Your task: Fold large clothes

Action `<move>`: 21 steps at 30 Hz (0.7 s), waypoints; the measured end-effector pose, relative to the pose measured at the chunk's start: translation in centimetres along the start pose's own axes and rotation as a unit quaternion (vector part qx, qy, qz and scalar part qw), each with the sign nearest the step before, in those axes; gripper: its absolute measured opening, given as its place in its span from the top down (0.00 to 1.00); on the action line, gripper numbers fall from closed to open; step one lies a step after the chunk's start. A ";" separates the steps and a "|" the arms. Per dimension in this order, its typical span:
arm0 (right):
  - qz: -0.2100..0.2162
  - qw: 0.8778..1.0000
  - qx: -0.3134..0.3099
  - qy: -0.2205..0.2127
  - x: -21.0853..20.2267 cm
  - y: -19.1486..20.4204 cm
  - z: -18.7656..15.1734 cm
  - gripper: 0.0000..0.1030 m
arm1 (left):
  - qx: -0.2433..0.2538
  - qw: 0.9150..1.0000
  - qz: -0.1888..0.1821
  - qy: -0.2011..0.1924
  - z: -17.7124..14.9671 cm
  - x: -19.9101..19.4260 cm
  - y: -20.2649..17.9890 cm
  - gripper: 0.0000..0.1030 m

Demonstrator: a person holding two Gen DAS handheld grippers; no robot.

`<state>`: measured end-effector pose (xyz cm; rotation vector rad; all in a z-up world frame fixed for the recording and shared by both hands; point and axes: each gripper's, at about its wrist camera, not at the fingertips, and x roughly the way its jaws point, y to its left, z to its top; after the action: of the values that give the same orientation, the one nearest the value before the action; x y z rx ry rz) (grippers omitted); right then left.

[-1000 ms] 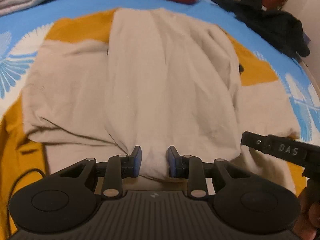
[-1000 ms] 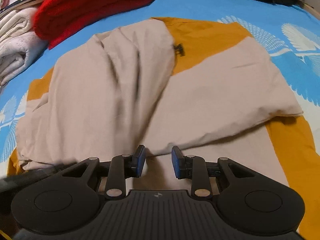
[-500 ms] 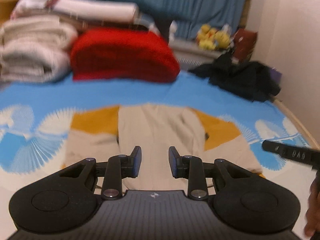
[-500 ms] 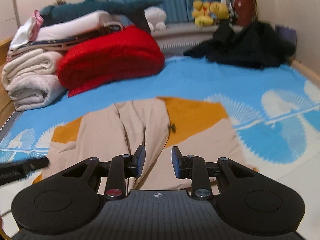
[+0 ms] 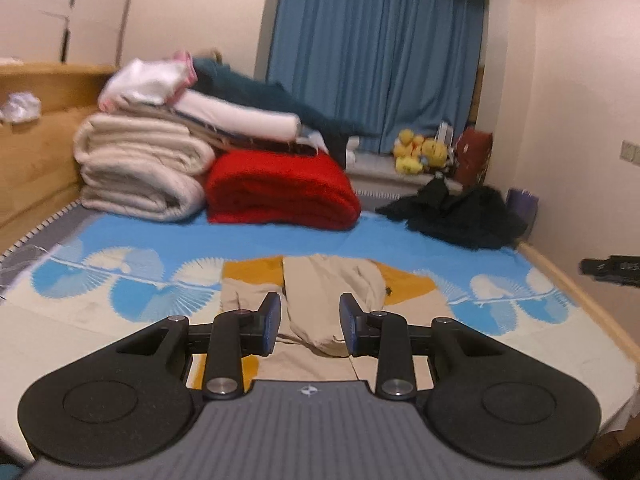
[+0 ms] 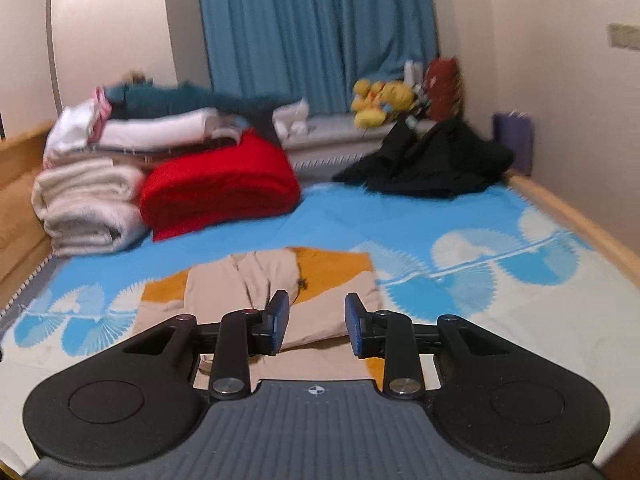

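Note:
A beige and mustard-yellow garment [image 5: 328,292] lies partly folded on the blue and white patterned bed sheet [image 5: 132,280]. It also shows in the right wrist view [image 6: 260,284]. My left gripper [image 5: 309,326] is open and empty, held well back from and above the garment. My right gripper [image 6: 317,322] is open and empty, also drawn back above the near edge of the garment. The tip of the right gripper shows at the right edge of the left wrist view [image 5: 612,268].
A red folded blanket [image 5: 280,188] and a stack of white and beige bedding [image 5: 144,168] lie at the back left. A black heap of clothes [image 5: 460,212] lies at the back right. A wooden bed rail [image 6: 572,212] runs along the right. Blue curtains [image 5: 376,48] hang behind.
Both grippers have pulled back and lifted away from the garment, staying open. The views now take in the whole bed and room instead of close-up cloth.

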<state>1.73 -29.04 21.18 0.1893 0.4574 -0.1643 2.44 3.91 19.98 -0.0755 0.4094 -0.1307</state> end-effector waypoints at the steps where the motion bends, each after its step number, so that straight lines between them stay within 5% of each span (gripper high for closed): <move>1: -0.002 1.000 -0.001 -0.016 -2.4 -0.4 0.0 0.69 | 0.002 1.000 0.001 -0.005 0.2 -2.2 0.3 0.65; 6: -0.014 0.992 -0.009 -0.126 -15.8 -3.8 0.9 0.61 | -0.016 0.999 -0.006 -0.035 1.7 -12.4 2.2 0.65; 11: -0.034 0.978 -0.003 -0.205 -22.6 -7.8 0.7 0.51 | -0.032 0.998 0.014 -0.048 0.6 -14.4 4.6 0.56; 16: -0.043 0.988 0.019 -0.147 -16.3 -11.0 -4.2 0.51 | -0.049 0.997 0.061 -0.009 -6.7 -6.5 6.8 0.57; 21: -0.070 0.995 0.065 -0.029 -4.5 -13.5 -13.1 0.51 | -0.070 0.985 0.098 0.124 -15.8 3.4 8.6 0.57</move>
<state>-10.49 -38.77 9.75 0.2791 0.4033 -0.3370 0.18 11.14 3.31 -0.1582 0.6724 0.0843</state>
